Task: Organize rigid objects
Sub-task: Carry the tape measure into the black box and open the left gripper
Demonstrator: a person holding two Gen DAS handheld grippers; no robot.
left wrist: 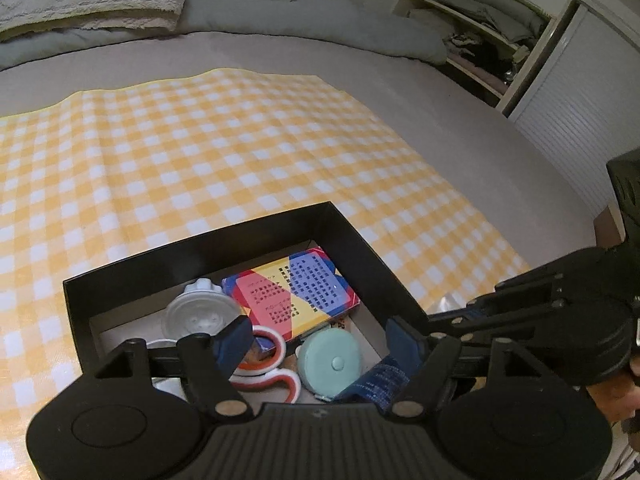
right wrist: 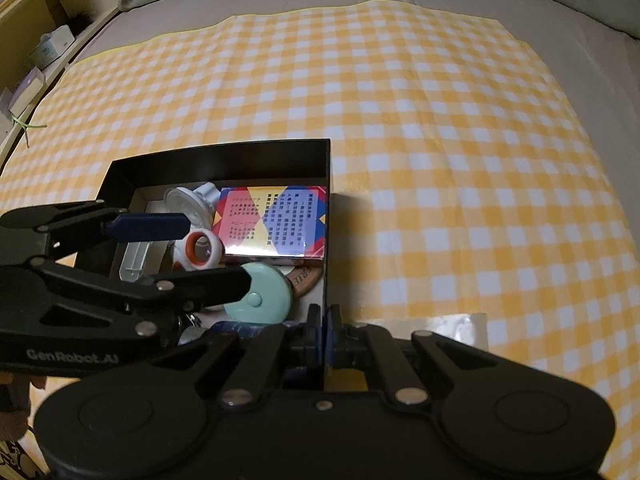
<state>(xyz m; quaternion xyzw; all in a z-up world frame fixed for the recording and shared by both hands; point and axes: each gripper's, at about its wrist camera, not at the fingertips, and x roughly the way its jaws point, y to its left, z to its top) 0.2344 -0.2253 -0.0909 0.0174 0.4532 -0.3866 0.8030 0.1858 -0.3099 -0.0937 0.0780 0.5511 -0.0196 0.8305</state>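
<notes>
Nearest, the right hand-held gripper clamps the black box's right wall. Its left hand-held gripper hangs released above the round tape measure, beside a colourful card box, on the checked cloth.

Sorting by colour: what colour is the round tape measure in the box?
Mint green; the round tape measure shows best in the right wrist view.

Both wrist cams sit close above the black box, angled steeply down. They share the box and the checkered cloth; left one's at its near-left, right one's over its right wall.
</notes>
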